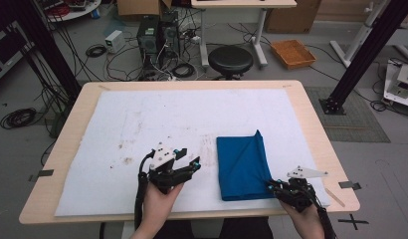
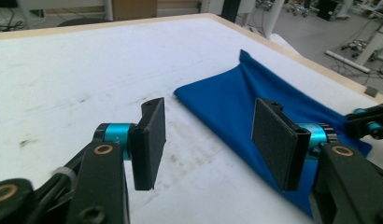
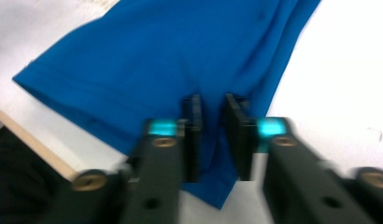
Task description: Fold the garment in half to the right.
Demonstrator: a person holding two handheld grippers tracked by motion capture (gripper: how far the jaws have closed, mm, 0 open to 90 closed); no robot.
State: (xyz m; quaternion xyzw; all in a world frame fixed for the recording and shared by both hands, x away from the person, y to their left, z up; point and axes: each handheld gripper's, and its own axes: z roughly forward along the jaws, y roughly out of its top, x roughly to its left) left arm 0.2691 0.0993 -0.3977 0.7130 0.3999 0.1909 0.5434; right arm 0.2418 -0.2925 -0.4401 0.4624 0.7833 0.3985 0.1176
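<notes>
Pinching at the near right corner of the folded blue cloth (image 1: pixel 243 167), the right gripper (image 3: pixel 213 135) has its jaws drawn narrow, apparently on a fold of fabric, though blur hides the contact. To fold cleanly, it should catch every layer before lifting. Left of the cloth, the left gripper (image 2: pixel 208 140) hangs wide and empty above the white mat (image 1: pixel 157 114) covering the table (image 1: pixel 311 124).
</notes>
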